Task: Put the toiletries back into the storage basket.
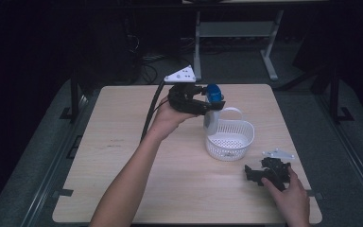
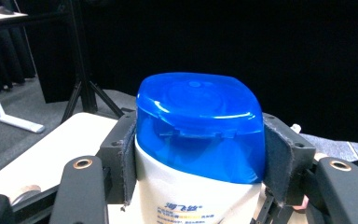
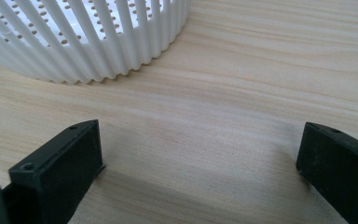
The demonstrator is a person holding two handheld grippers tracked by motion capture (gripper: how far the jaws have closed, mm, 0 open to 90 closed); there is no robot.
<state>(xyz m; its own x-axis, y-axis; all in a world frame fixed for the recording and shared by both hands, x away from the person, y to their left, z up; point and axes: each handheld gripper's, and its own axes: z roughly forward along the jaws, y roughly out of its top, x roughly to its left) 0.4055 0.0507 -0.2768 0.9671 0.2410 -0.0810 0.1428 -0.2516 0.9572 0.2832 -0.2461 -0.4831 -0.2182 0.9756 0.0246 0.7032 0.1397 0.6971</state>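
My left gripper (image 1: 207, 105) is shut on a white bottle (image 1: 211, 118) with a blue cap (image 1: 213, 92), held upright at the left rim of a white slotted basket (image 1: 230, 140). In the left gripper view the blue cap (image 2: 200, 126) is clamped between both padded jaws, with the white bottle body (image 2: 186, 193) below. My right gripper (image 1: 264, 174) rests low on the table at the front right, jaws wide open. In the right gripper view, bare wood lies between its jaws (image 3: 200, 163), with the basket wall (image 3: 88, 37) just ahead.
The wooden table (image 1: 123, 156) has free room on its left half and front. A metal table frame (image 1: 236, 33) stands behind on the dark floor. A black cable (image 1: 151, 109) trails from my left gripper.
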